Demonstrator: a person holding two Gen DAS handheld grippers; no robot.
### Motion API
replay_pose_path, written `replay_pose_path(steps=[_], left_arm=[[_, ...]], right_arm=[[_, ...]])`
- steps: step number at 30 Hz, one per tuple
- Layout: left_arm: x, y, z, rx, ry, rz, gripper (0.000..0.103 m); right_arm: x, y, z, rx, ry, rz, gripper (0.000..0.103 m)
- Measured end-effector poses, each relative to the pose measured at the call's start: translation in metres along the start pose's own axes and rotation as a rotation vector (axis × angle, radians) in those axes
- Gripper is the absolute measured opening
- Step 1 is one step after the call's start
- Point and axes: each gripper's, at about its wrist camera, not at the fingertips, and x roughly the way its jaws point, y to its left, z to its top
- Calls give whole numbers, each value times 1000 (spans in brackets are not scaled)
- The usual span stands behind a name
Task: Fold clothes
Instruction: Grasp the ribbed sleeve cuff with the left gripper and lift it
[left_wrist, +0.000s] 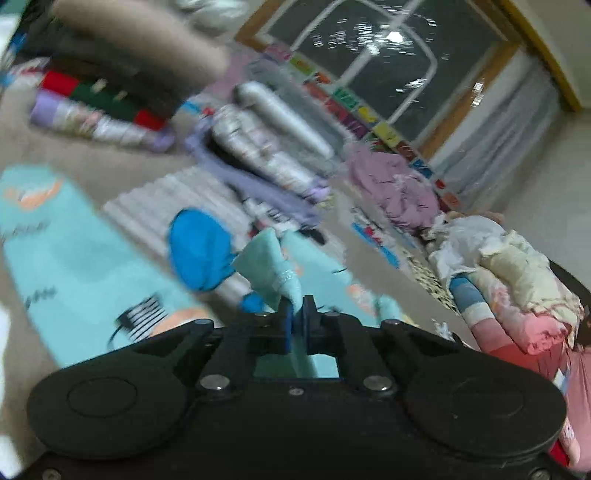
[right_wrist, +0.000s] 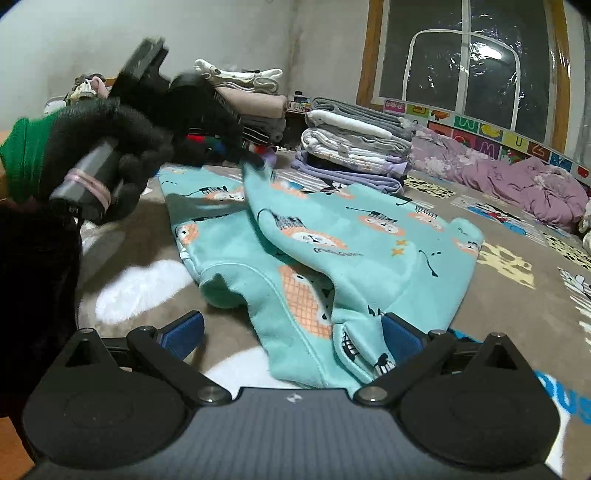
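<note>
Left wrist view, left gripper (left_wrist: 297, 308): jaws drawn together, clamped on a raised fold of the teal printed garment (left_wrist: 275, 273).
Left wrist view, garment: the rest of it spreads flat on the bed to the left of and below the fingers.
Left wrist view, ahead: a bright blue cloth (left_wrist: 199, 251) lies just beyond the pinched fold, to its left; the picture is smeared, so what it is may not be told.
Left wrist view, farther ahead: a grey and lilac folded stack (left_wrist: 273, 147), with a crumpled purple blanket (left_wrist: 395, 188) to its right.
Left wrist view, right side: a heap of pale and pink bedding (left_wrist: 517, 295).
Right wrist view, right gripper (right_wrist: 291, 338): jaws wide apart, clamping nothing; the garment's near corner (right_wrist: 332, 332) lies between the blue pads (right_wrist: 400, 339), close to the right pad.
Right wrist view, garment body: it spreads ahead on the brown patterned bedspread (right_wrist: 517, 295).
Right wrist view, upper left: a black-gloved hand (right_wrist: 107, 147) holds the other gripper over the far edge, blocking part of the beige clothes pile (right_wrist: 255, 103).
Right wrist view, beyond: the grey and white stack (right_wrist: 354, 140) stands under the window (right_wrist: 461, 55).
</note>
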Motion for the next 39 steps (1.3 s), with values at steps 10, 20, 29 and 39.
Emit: replay_pose_path(steps=[10, 20, 29, 39], left_arm=[[33, -89, 31, 47, -13, -114, 2], [96, -143, 21, 85, 62, -99, 2], [149, -163, -7, 146, 140, -41, 2], [204, -178, -40, 258, 237, 56, 2]], right_arm=[[-9, -11, 1, 75, -8, 43, 97], [-18, -22, -1, 141, -14, 72, 94], [-22, -31, -3, 194, -13, 103, 94], [-20, -38, -6, 243, -5, 125, 94]])
